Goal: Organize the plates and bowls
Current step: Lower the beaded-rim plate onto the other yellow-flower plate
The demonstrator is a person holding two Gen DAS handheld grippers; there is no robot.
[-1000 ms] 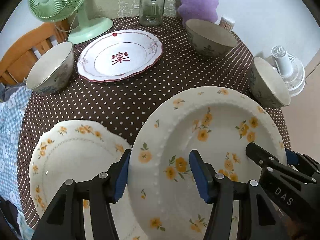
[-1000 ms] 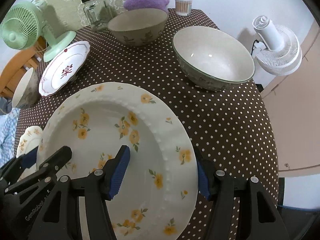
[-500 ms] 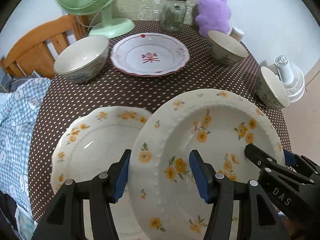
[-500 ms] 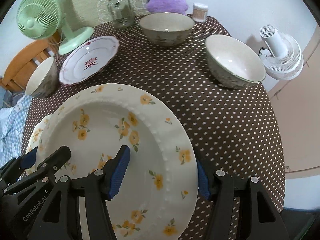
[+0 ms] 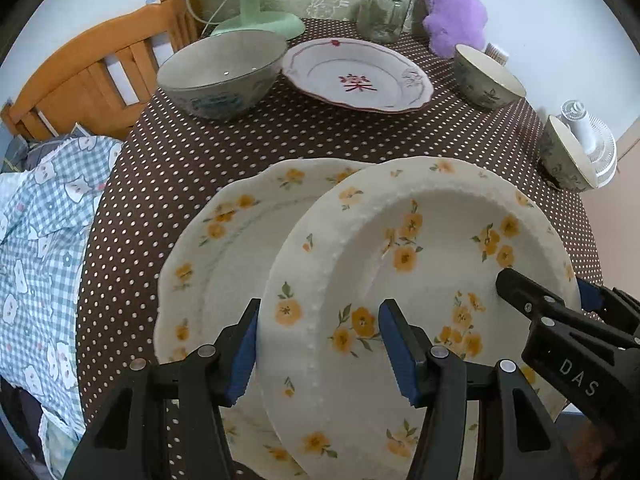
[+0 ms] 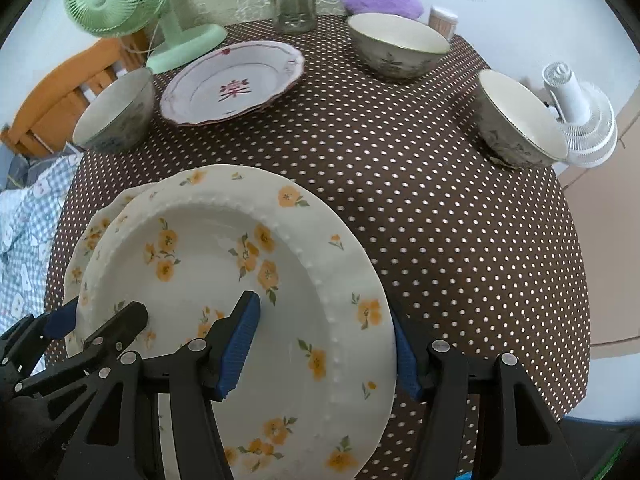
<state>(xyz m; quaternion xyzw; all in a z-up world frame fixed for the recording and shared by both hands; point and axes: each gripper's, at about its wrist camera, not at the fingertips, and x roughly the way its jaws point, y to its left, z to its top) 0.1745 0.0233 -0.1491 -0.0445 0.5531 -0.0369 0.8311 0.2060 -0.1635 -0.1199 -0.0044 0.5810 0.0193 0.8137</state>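
Left wrist view first: the left gripper [image 5: 318, 344] has its blue pads closed on the left rim of the beaded plate [image 5: 420, 280], one pad under the rim and one on the inner face, jaws about half-way apart. A second ago the scalloped plate [image 5: 224, 264] lay well off to the left, clear of the carried one; now it sits almost straight ahead and the beaded plate overlaps its right side. So the carry has swung across the polka-dot table [image 5: 320, 136] toward that plate. The right gripper [image 5: 538, 292] pokes in from the right, on the opposite rim.

Right wrist view: the right gripper [image 6: 324, 340] clamps the plate's right rim, one pad inside the well, the other outside the edge, jaws at a middling width. The beaded plate [image 6: 240, 280] now hides nearly all of the scalloped plate [image 6: 90, 232]; only a sliver shows at the left. The far bowl [image 6: 400, 46] and the right bowl [image 6: 516, 120] have slid away up the frame, and the red-rimmed plate [image 6: 232, 82] too.

My read: stacking is close. The plate looks held above its partner, not yet set down; centring, then lowering, comes next.
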